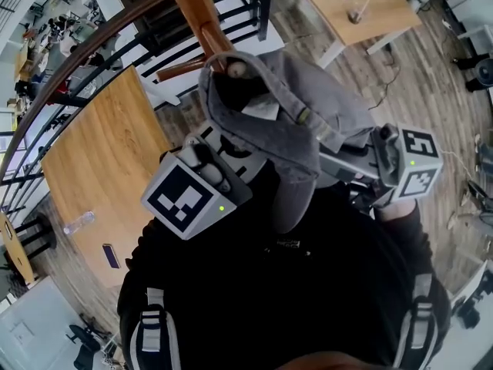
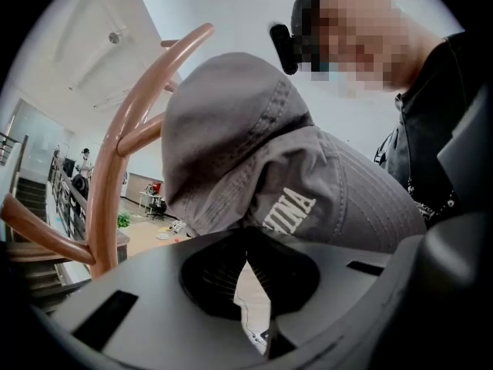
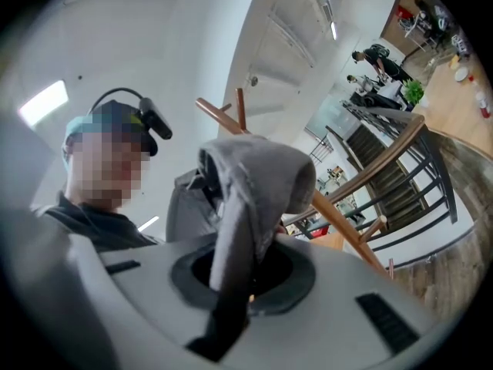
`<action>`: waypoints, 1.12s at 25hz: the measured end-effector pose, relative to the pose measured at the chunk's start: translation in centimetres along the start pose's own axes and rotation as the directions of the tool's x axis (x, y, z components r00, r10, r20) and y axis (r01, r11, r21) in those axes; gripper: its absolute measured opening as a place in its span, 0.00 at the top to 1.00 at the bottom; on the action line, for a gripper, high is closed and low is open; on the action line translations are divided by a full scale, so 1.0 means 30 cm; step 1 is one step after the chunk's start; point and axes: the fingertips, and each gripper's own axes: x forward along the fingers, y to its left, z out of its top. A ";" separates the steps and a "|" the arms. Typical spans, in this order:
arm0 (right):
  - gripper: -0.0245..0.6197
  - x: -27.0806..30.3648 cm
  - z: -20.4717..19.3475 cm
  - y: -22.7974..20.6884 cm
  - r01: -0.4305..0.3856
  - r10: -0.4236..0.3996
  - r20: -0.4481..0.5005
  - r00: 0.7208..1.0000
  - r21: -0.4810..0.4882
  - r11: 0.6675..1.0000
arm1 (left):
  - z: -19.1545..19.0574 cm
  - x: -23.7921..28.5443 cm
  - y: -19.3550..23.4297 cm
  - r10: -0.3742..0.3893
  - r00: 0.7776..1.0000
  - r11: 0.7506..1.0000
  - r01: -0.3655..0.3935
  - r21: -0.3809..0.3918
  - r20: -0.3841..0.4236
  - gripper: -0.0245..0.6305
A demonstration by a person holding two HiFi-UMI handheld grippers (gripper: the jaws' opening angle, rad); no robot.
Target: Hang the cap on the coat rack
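Observation:
A grey cap (image 1: 308, 106) hangs between my two grippers, right at the top of the wooden coat rack (image 1: 202, 14). One rounded peg tip (image 1: 237, 69) pokes into the cap's hollow crown. My left gripper (image 1: 219, 156) reaches up under the crown, and its jaws are pinched on the cap's (image 2: 254, 153) lower edge. My right gripper (image 1: 343, 156) is shut on the cap's (image 3: 254, 176) rim, and a strip of grey fabric runs down between its jaws. A curved rack arm (image 2: 139, 122) stands just left of the cap. Two more pegs (image 3: 231, 118) show behind it.
A wooden table (image 1: 100, 153) lies to the left below, with a plastic bottle (image 1: 78, 222) and a dark phone (image 1: 110, 255) on it. A second table (image 1: 362, 6) is at the upper right. A curved black stair railing (image 1: 115, 45) runs behind the rack.

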 end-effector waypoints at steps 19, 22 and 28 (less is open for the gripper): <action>0.91 0.092 0.035 -0.181 0.138 -0.142 -0.051 0.989 -0.072 0.988 | -0.061 0.000 0.177 0.099 0.995 0.995 -0.100 -0.031 -0.018 0.95; 0.91 0.081 0.015 -0.239 0.187 -0.194 -0.054 0.979 -0.112 0.976 | -0.120 0.013 0.208 0.152 0.987 0.987 -0.154 -0.037 -0.044 0.95; 0.91 0.098 0.004 -0.306 0.242 -0.259 -0.070 0.963 -0.186 0.952 | -0.160 0.003 0.266 0.235 0.972 0.970 -0.236 -0.062 -0.029 0.95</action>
